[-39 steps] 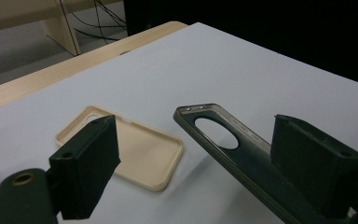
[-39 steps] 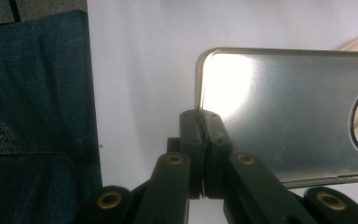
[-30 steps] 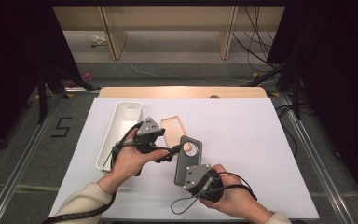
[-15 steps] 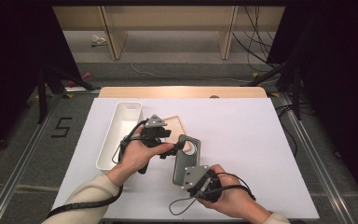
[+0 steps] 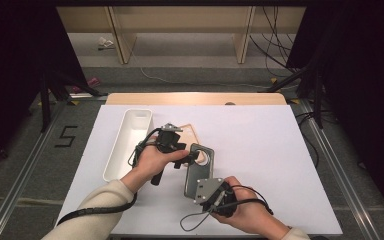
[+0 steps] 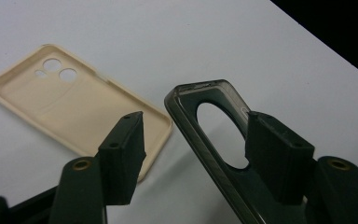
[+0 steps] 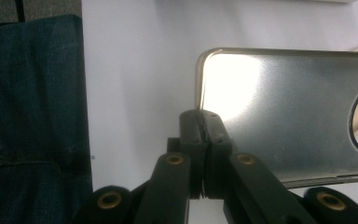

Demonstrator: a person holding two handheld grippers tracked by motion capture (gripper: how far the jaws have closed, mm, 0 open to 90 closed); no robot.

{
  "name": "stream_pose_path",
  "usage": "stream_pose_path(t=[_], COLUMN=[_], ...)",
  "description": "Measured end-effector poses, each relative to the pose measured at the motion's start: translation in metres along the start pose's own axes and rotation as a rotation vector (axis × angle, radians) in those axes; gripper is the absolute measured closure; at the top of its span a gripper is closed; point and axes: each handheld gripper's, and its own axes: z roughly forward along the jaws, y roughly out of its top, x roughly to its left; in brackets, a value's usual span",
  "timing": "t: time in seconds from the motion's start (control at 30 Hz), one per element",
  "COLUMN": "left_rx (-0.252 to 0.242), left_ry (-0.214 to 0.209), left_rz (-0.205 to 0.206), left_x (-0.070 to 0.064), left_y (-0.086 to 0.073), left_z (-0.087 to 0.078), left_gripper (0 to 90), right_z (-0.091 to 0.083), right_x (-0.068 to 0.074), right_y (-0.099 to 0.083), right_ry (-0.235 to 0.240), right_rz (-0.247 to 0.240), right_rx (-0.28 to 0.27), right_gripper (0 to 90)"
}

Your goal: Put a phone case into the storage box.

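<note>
Two phone cases on the bench [image 5: 280,150], mid-bench. Right gripper [image 5: 211,192] jaws pinch the grey case [image 5: 199,170] by a thin bit of its near edge; left gripper [image 5: 182,156] jaws spread around its camera-hole end, not closed. Risk: so slim a grip lets the case pivot or slip when the left jaws bite. White tray [image 5: 127,142] by the left edge; beige case [image 6: 74,107] lies just beside, could get nudged.
</note>
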Motion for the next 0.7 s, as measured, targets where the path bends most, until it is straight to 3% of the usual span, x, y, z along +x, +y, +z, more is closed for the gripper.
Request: stream_pose_path(t=[0.2, 0.7], left_rx=[0.025, 0.035], left_ry=[0.02, -0.003], left_rz=[-0.012, -0.061], left_x=[0.0025, 0.0054], left_y=[0.0038, 0.0077], left_z=[-0.0005, 0.0033], left_gripper=[43.3, 56.7], right_z=[-0.0001, 0.0005], right_x=[0.0003, 0.0023], right_y=[0.0004, 0.0017], right_ry=[-0.008, -0.012], right_rz=[-0.006, -0.021], right_rx=[-0.004, -0.004], right_gripper=[89.4, 89.3])
